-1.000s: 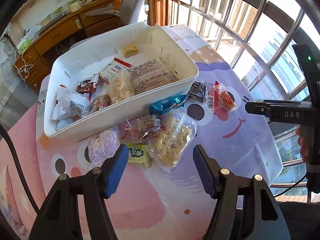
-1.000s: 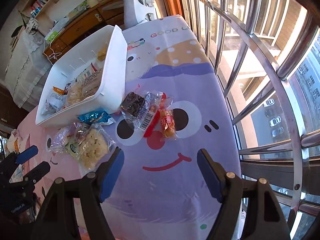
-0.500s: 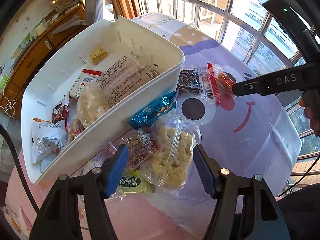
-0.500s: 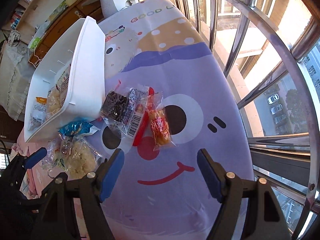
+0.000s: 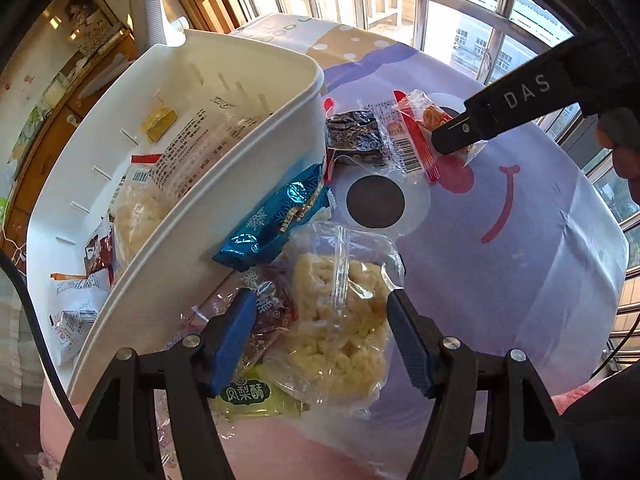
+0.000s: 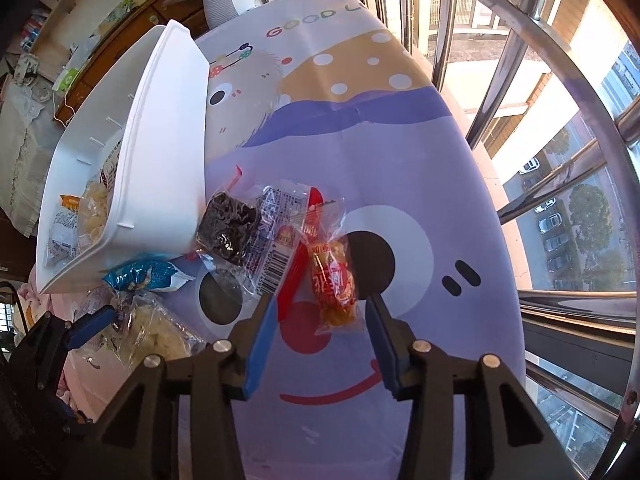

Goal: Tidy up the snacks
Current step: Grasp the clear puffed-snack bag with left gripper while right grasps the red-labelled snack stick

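Observation:
A white bin [image 5: 224, 168] holds several snack packs; it also shows in the right wrist view [image 6: 160, 160]. My left gripper [image 5: 320, 308] is open, its fingers on either side of a clear bag of pale puffed snack [image 5: 340, 320] lying on the table. My right gripper [image 6: 320, 312] is open around an orange-red candy pack [image 6: 332, 276]. A dark seaweed-like pack [image 6: 228, 228], a red stick pack [image 6: 298, 264] and a blue foil pack [image 5: 276, 216] lie beside the bin.
A cartoon tablecloth [image 6: 400, 200] covers the table. A green pack [image 5: 248, 396] and a reddish pack [image 5: 268, 312] lie under my left gripper. Metal window bars [image 6: 560, 120] stand right behind the table edge. A wooden desk [image 5: 60, 112] stands at the far left.
Both grippers have moved down and forward toward the snacks. The left now straddles the puffed snack bag, the right straddles the orange-red candy pack. Both stay open.

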A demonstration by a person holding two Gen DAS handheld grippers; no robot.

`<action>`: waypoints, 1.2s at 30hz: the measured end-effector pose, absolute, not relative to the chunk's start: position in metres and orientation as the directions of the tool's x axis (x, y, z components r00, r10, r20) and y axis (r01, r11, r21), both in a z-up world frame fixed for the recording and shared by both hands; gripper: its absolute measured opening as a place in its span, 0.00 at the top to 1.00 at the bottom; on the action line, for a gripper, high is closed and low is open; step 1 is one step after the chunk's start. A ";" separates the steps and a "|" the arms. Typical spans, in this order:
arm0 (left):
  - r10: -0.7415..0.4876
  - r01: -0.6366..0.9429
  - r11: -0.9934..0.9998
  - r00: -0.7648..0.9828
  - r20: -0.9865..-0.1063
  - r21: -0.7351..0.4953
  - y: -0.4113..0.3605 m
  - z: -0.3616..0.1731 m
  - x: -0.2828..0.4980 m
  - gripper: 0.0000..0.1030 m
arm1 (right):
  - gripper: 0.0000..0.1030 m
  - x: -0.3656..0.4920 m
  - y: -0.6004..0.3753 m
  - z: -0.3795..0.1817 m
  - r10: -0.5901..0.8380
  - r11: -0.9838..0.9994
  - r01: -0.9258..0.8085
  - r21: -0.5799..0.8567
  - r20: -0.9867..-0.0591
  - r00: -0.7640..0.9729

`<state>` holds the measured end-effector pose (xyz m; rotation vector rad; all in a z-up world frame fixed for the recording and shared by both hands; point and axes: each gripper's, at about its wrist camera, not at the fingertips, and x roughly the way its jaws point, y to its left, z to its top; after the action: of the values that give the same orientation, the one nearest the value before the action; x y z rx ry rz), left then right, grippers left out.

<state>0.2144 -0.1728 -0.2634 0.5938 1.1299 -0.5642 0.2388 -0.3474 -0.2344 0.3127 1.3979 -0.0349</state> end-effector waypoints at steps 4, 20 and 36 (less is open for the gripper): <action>-0.110 0.698 0.693 0.347 -0.932 0.178 -0.181 -0.267 0.212 0.35 | 0.68 0.244 -0.346 -0.240 0.156 0.957 0.217 0.193 -0.972 0.173; -0.081 0.726 0.645 0.374 -0.924 0.238 -0.197 -0.276 0.209 0.42 | 0.79 0.244 -0.355 -0.245 0.180 0.949 0.228 0.217 -0.968 0.174; -0.085 0.701 0.684 0.349 -0.933 0.199 -0.191 -0.267 0.192 0.49 | 0.79 0.209 -0.362 -0.235 0.239 0.924 0.266 0.273 -0.959 0.154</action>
<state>0.1925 -0.1913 -0.2665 0.6575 1.1073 -0.5601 0.2094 -0.3623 -0.2347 0.4267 1.4298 -0.0207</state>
